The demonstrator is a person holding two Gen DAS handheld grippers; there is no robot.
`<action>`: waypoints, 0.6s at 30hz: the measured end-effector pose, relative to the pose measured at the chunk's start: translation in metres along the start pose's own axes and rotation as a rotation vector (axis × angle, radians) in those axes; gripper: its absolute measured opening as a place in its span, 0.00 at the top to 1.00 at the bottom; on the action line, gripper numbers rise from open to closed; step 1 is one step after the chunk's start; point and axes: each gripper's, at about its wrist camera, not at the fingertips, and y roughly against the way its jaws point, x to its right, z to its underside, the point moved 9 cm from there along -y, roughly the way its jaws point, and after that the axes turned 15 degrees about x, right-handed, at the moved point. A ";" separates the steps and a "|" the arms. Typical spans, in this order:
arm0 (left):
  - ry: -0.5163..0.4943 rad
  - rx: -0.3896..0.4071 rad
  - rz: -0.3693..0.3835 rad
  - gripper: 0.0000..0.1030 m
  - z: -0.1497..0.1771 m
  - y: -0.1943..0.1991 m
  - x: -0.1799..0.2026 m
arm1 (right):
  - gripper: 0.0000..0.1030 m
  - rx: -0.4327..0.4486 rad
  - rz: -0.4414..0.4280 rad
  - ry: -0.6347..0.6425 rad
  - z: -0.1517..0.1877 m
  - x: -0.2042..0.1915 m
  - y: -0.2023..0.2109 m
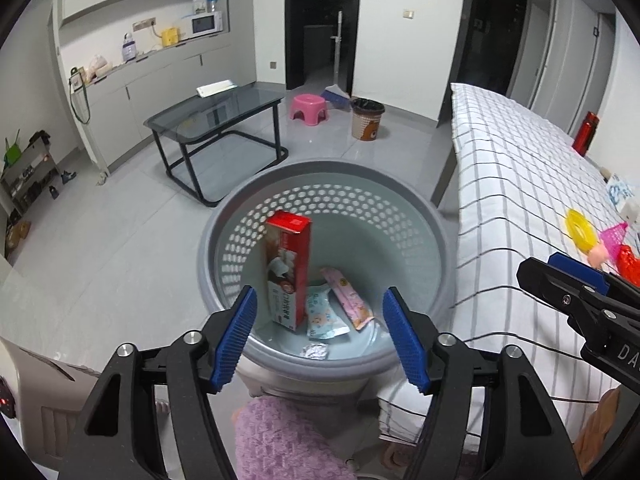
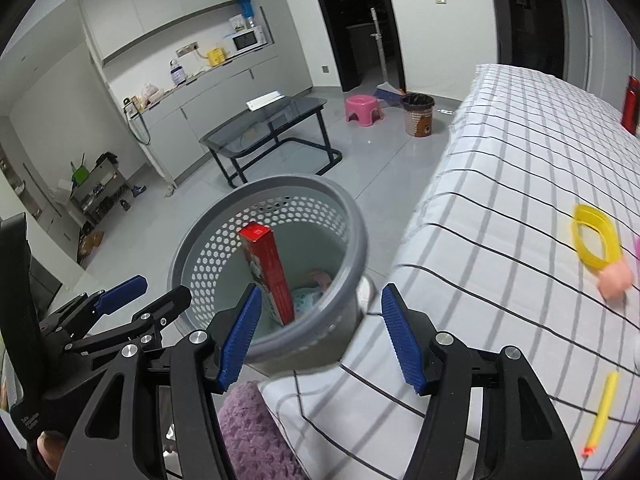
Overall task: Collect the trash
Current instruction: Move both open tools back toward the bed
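A grey perforated bin (image 1: 224,240) (image 2: 352,216) stands on the floor beside the bed (image 1: 520,184) (image 2: 500,160). Inside it a red toothpaste box (image 1: 289,268) (image 2: 266,272) leans upright, with a wipes pack (image 1: 322,314), a pink wrapper (image 1: 348,298) and a foil scrap (image 1: 316,350) on the bottom. My left gripper (image 1: 320,290) (image 2: 164,286) hovers open over the bin, holding nothing. My right gripper (image 2: 321,287) (image 1: 540,266) is open and empty too, above the bin's rim and the bed's edge.
On the checked bedcover lie a yellow ring (image 2: 596,236), a pink toy (image 2: 616,280) and a yellow stick (image 2: 602,412). Further off on the floor stand a glass table (image 1: 216,116), a pink stool (image 1: 308,106) and a wicker bin (image 1: 367,118). Purple fleecy cloth (image 1: 280,440) shows below.
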 end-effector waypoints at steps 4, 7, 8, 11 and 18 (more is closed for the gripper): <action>-0.017 0.010 0.038 0.34 -0.003 0.007 0.024 | 0.42 0.024 0.039 -0.019 0.003 0.021 0.023; -0.030 0.018 0.076 0.32 -0.003 0.012 0.046 | 0.42 0.040 0.072 -0.027 0.007 0.038 0.041; -0.036 0.021 0.092 0.32 -0.003 0.014 0.056 | 0.42 0.047 0.086 -0.030 0.009 0.045 0.048; -0.054 0.023 0.130 0.31 -0.003 0.017 0.080 | 0.42 0.064 0.125 -0.044 0.013 0.064 0.068; -0.099 0.026 0.217 0.27 -0.001 0.024 0.144 | 0.41 0.112 0.260 -0.092 0.022 0.132 0.123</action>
